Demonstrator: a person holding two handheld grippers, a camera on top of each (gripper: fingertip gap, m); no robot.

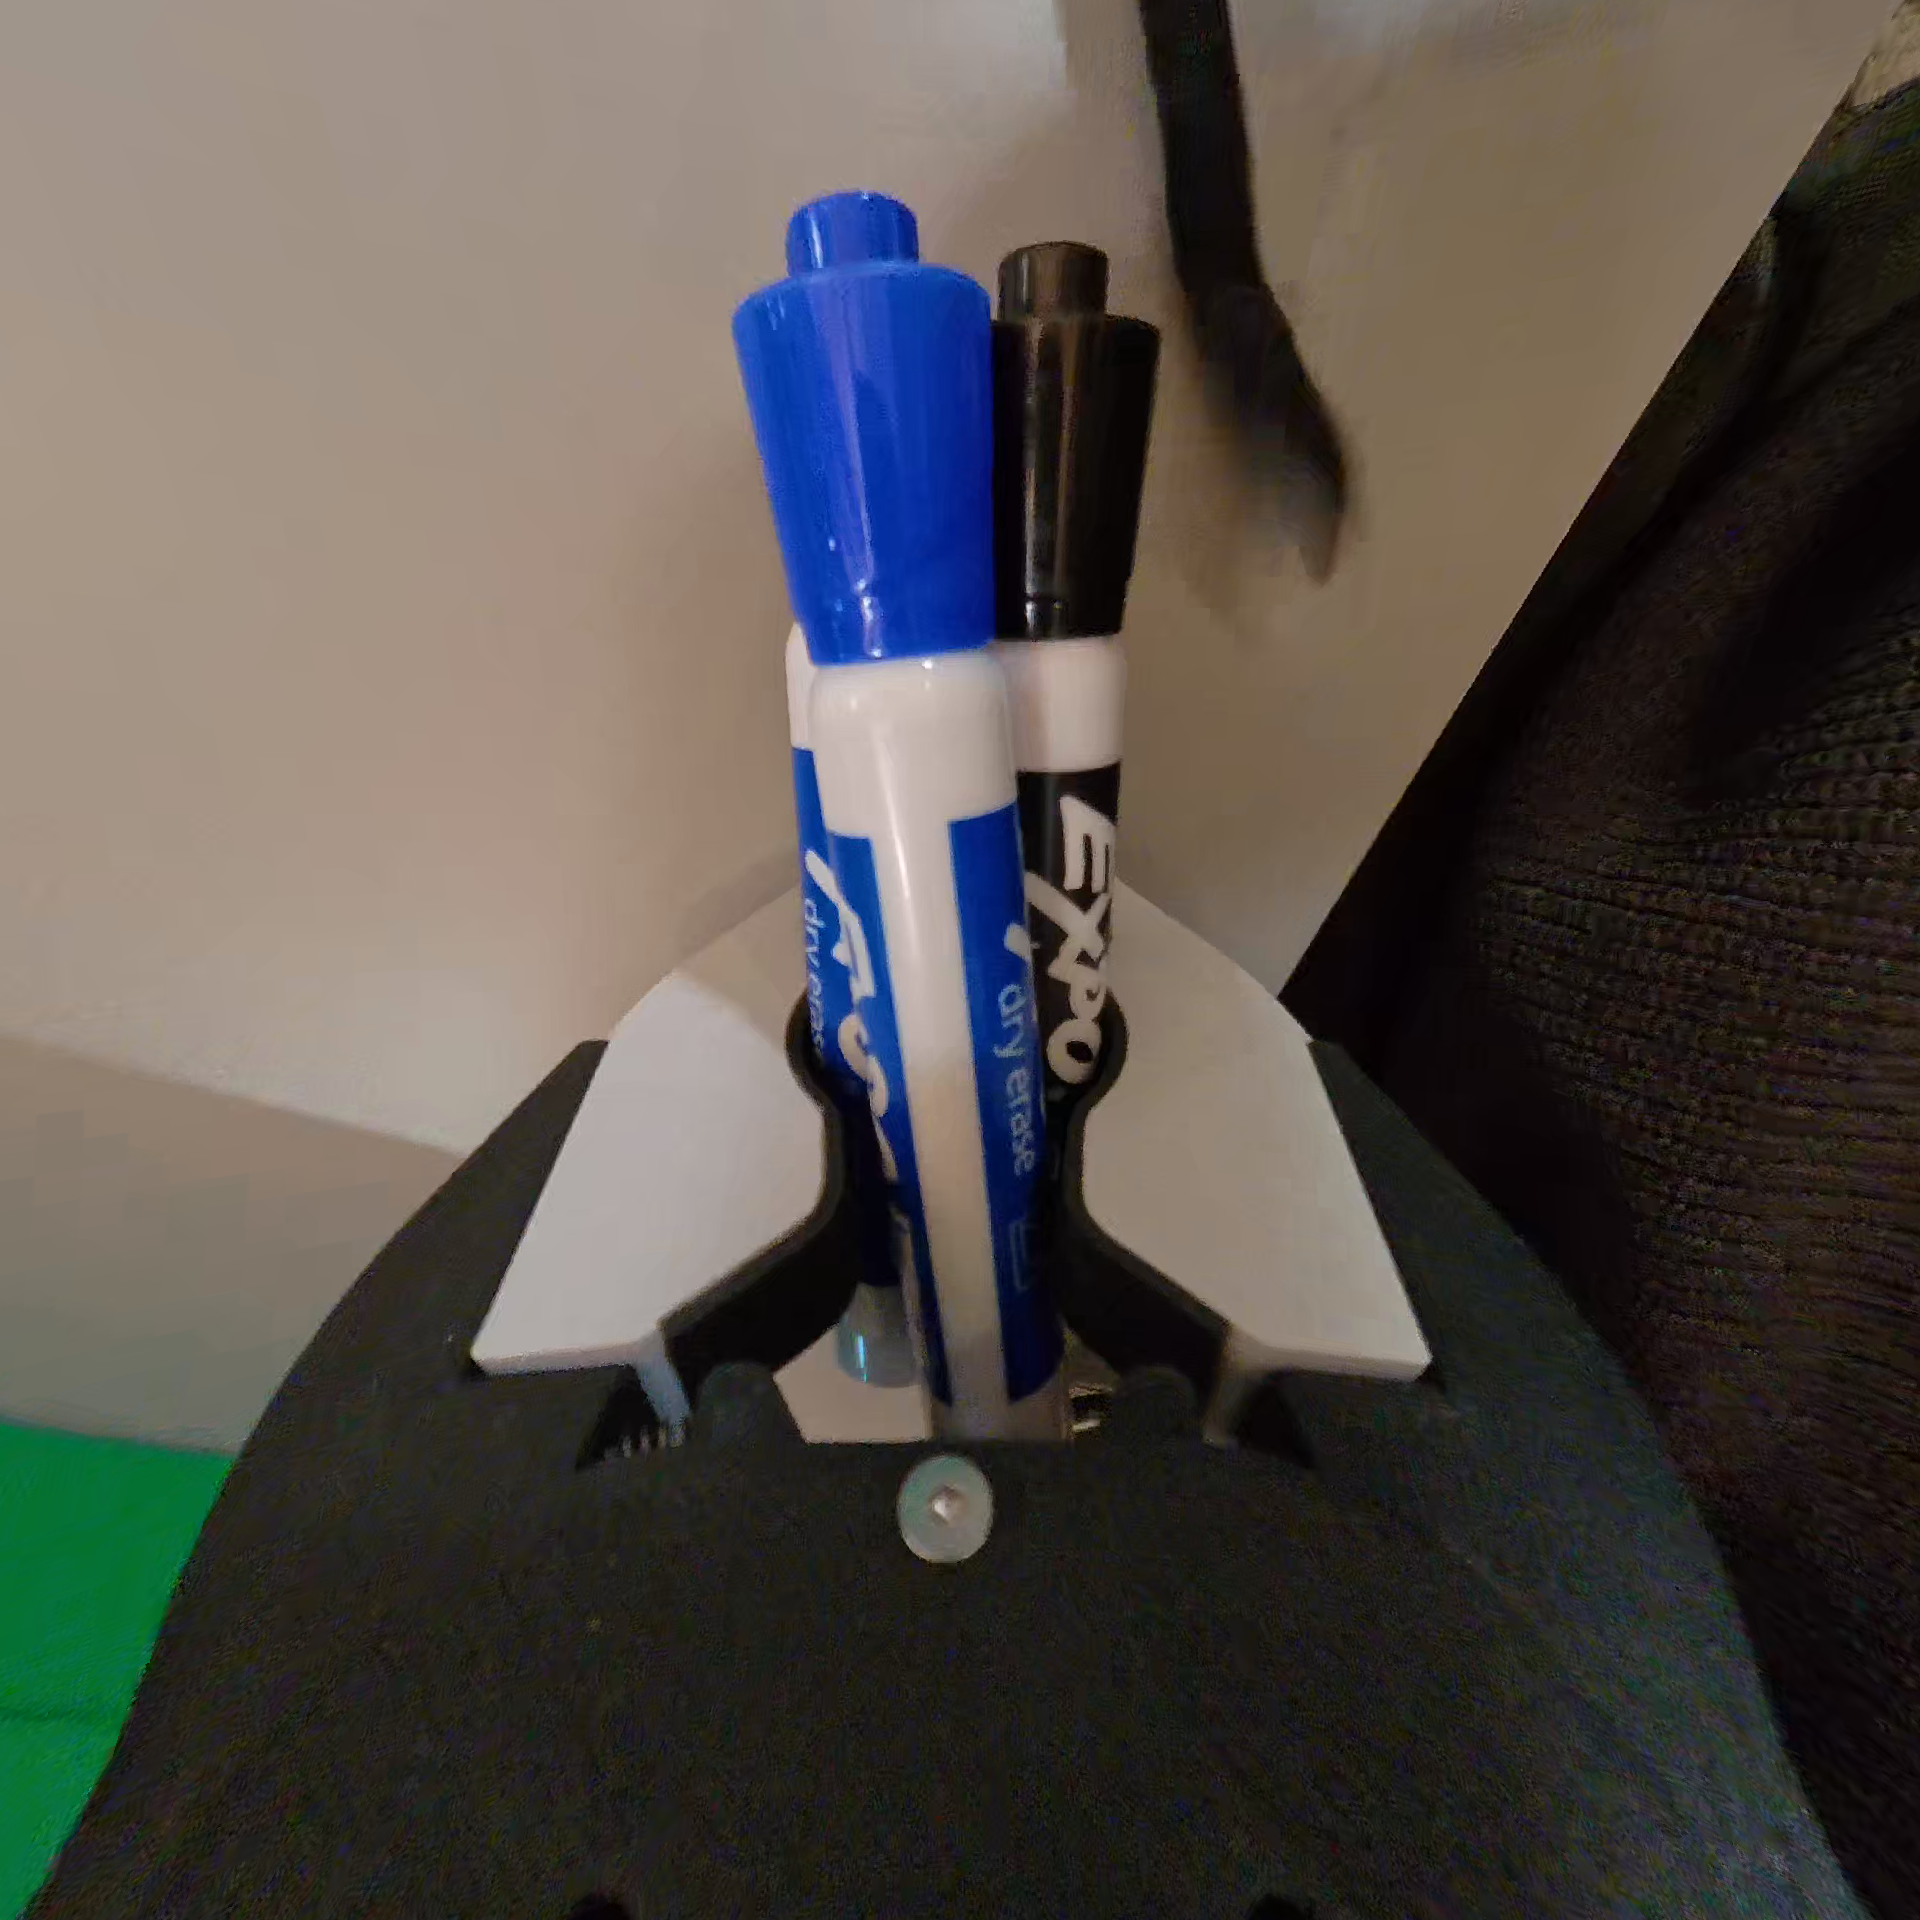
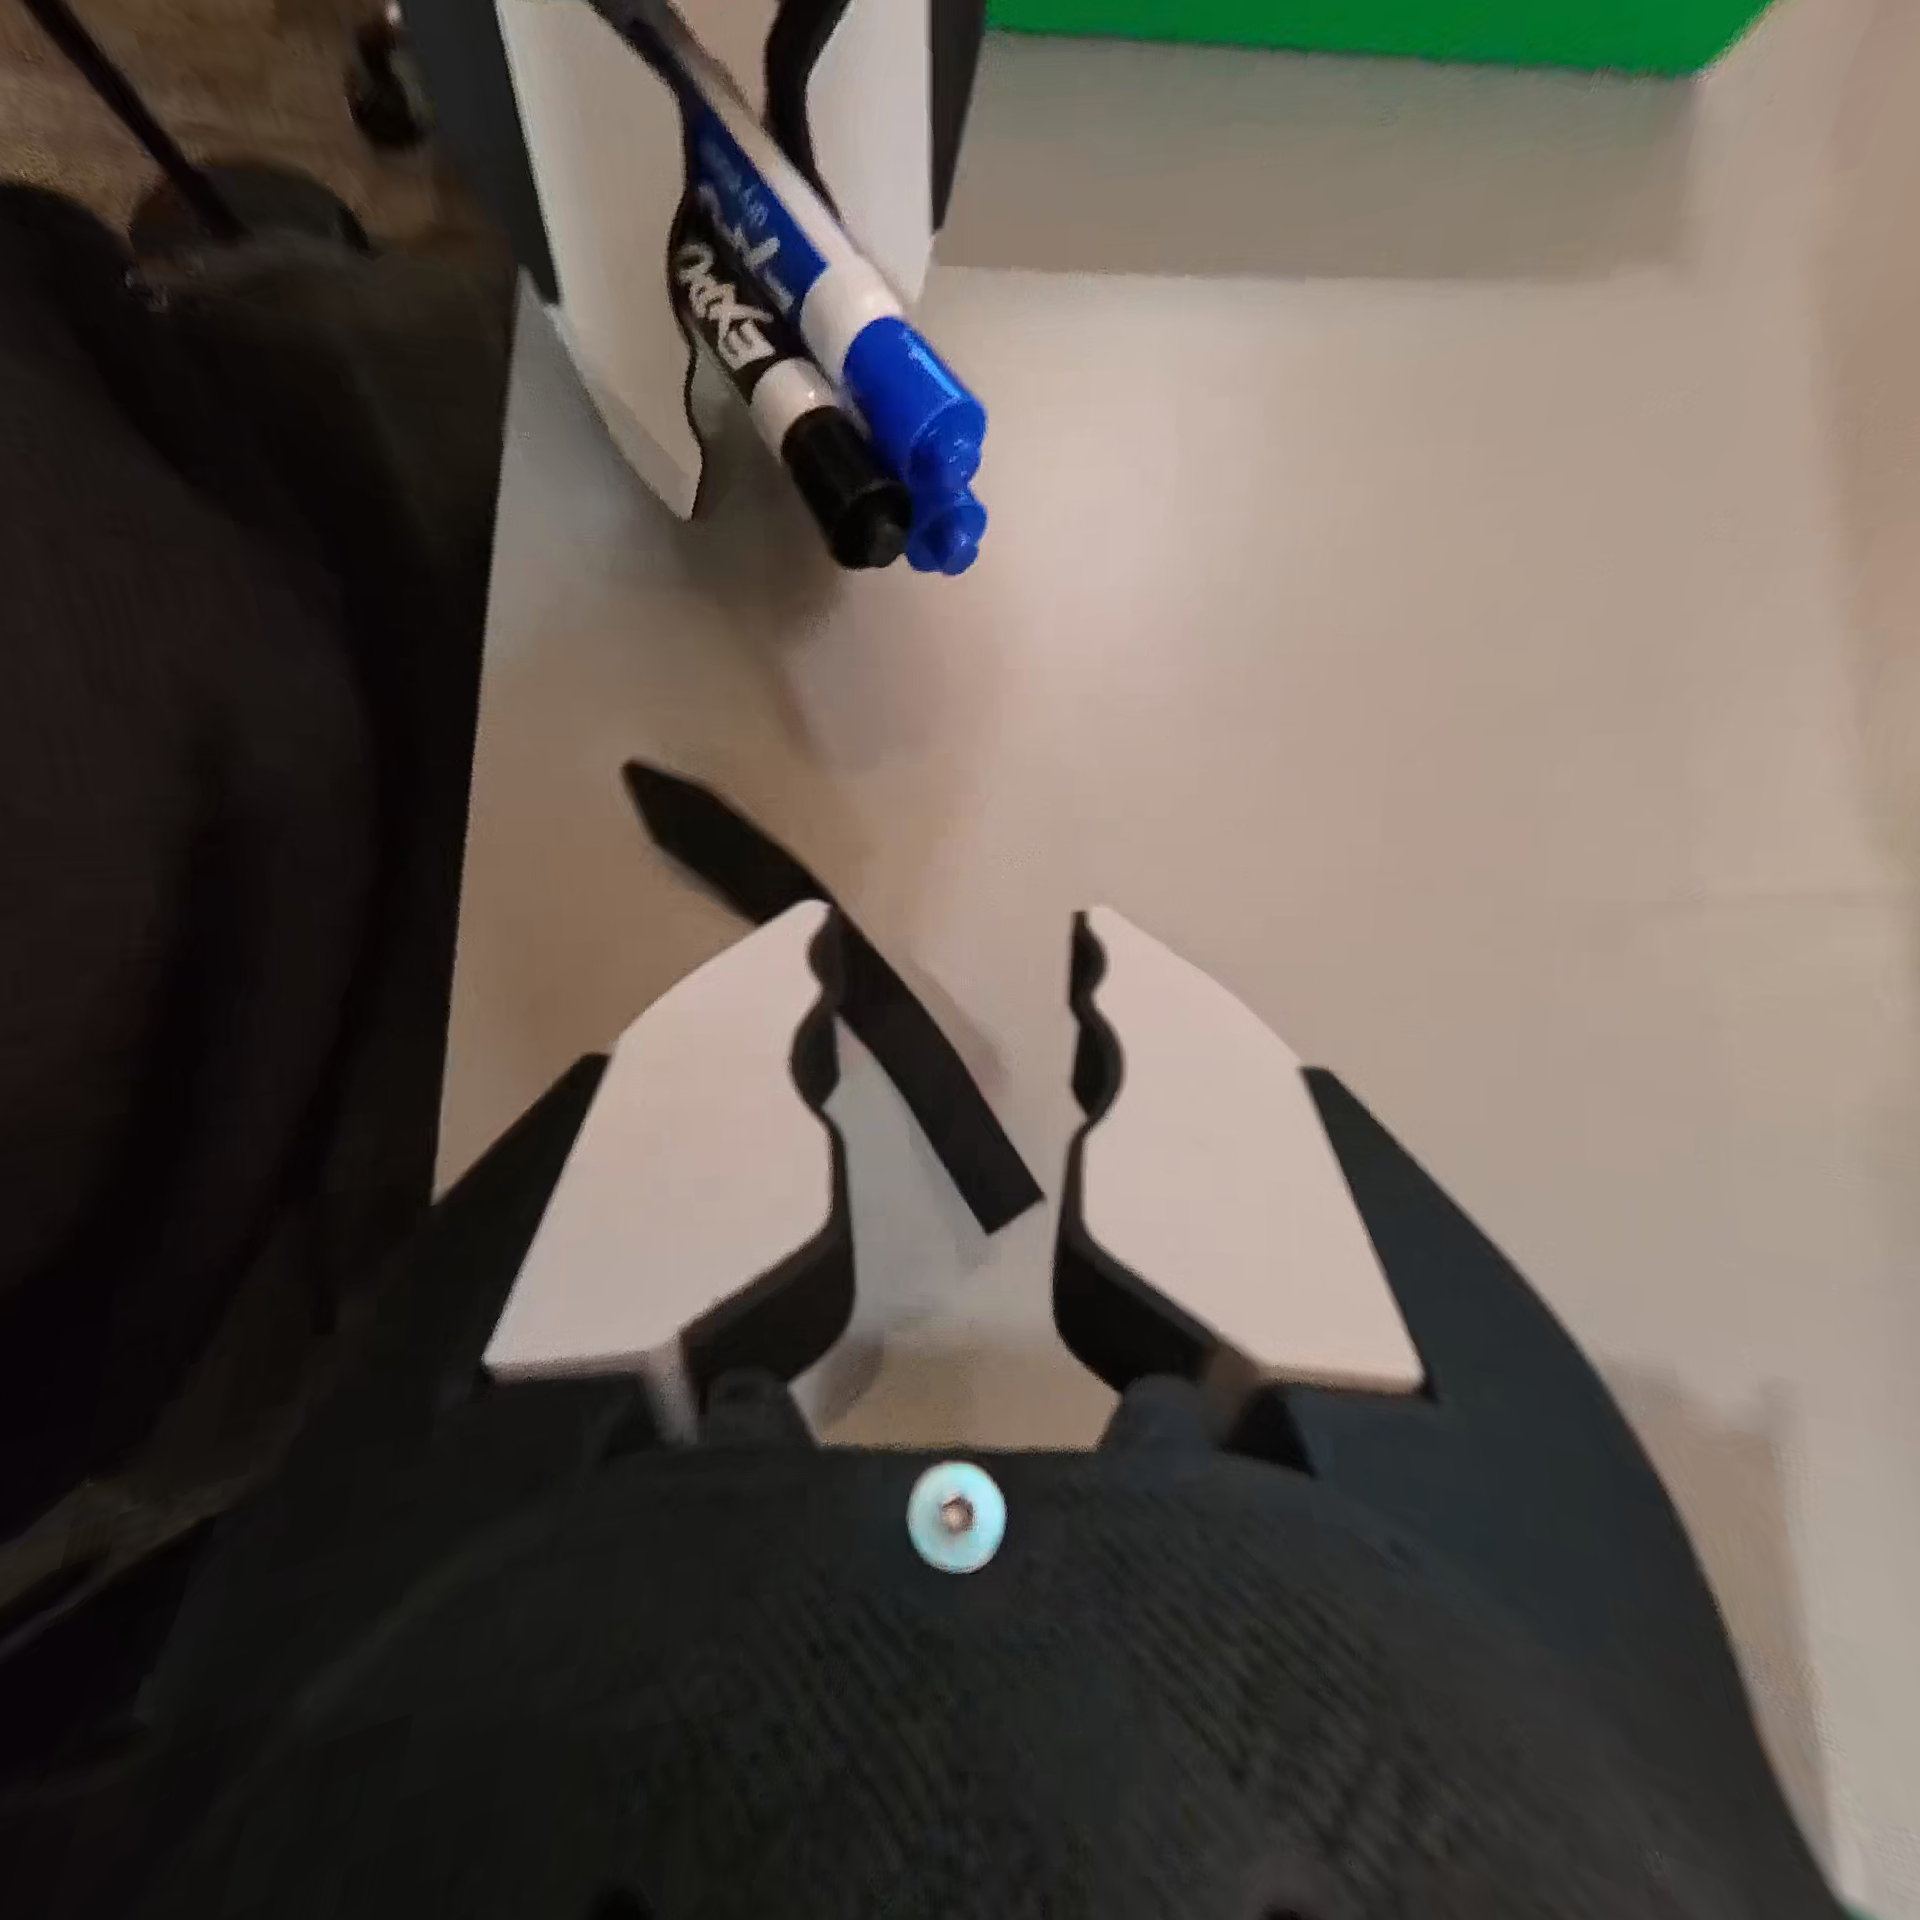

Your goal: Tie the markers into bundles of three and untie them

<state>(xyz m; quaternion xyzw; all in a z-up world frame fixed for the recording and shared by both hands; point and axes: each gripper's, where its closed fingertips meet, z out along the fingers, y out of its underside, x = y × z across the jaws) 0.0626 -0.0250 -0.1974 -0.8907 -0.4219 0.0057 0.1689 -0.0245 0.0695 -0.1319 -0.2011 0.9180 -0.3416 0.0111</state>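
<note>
The left gripper (image 1: 956, 1039) is pinching a bundle of capped markers upright between its white fingers (image 1: 665, 1174): a blue marker (image 1: 883, 727) in front, a black marker (image 1: 1070, 748) touching it on the right, and the edge of a second blue barrel peeking out behind on the left. How many markers are in the bundle altogether cannot be told. The caps are pointing away from the camera, over a pale tabletop (image 1: 312, 520).

In the right wrist view the right gripper (image 2: 951, 1039) is hanging with its jaws spread and nothing between them, over a black strap (image 2: 831, 987) that is lying flat on the tabletop near its left edge. The strap is running diagonally under the gap, passing beneath the tip of the left finger; whether the finger is touching it cannot be told. Farther off, toward the far left corner, the marker bundle is showing again in the other gripper, caps tilting down toward the strap. Dark fabric (image 2: 208, 831) is filling the left side, and a green surface (image 2: 1351, 42) is lying beyond the far edge.

The likely hazard is slippage: round, smooth barrels held together in one pinch could roll against each other, and a tilt or a slackened grip might let one slide out cap-first onto the tabletop. The limp strap could also fold or slip off the near edge if snagged.
</note>
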